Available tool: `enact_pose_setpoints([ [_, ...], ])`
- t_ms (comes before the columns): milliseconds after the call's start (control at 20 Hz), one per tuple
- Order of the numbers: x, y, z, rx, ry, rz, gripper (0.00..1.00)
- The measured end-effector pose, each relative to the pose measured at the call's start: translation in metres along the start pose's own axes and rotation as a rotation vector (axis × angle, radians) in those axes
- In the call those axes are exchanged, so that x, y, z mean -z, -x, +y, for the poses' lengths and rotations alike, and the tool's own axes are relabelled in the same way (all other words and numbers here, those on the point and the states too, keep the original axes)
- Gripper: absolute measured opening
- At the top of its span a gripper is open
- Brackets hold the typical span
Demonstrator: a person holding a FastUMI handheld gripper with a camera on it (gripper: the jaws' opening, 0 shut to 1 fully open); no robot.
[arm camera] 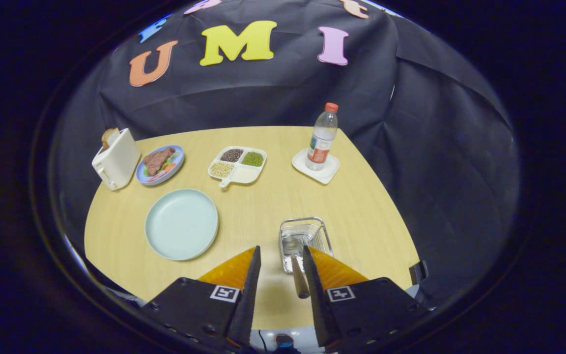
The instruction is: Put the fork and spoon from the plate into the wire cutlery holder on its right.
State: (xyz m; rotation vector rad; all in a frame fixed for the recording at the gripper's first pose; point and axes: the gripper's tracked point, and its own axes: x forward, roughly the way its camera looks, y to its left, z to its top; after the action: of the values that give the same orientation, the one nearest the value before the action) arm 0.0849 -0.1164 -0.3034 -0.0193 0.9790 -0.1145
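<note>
The wire cutlery holder (305, 231) stands just beyond my fingertips, a little toward the right one. A spoon (295, 255) lies in it, bowl inside. Its brown handle (301, 282) sticks out over the holder's near edge, into the gap close to my right finger (312, 275). Thin metal prongs (319, 240) show at the holder's right side; I cannot tell whether they are a fork or the wires. The pale green plate (181, 223) sits left of the holder with nothing on it. My gripper (281, 251) is open; the left finger touches nothing.
On the wooden table (263, 206), beyond the plate, stand a white toaster (116, 158), a blue plate of food (160, 163) and a divided dish of beans (238, 163). A water bottle (322, 138) on a white coaster is far right. The table's right edge runs near the holder.
</note>
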Motion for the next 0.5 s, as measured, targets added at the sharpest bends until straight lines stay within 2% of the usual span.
enact_pose_setpoints([
  [300,-0.013,-0.001,0.015,0.005,-0.024,-0.040,0.60],
  [350,-0.014,0.000,0.019,-0.005,-0.024,-0.050,0.69],
  [500,-0.022,0.008,0.033,-0.027,-0.008,-0.082,0.79],
])
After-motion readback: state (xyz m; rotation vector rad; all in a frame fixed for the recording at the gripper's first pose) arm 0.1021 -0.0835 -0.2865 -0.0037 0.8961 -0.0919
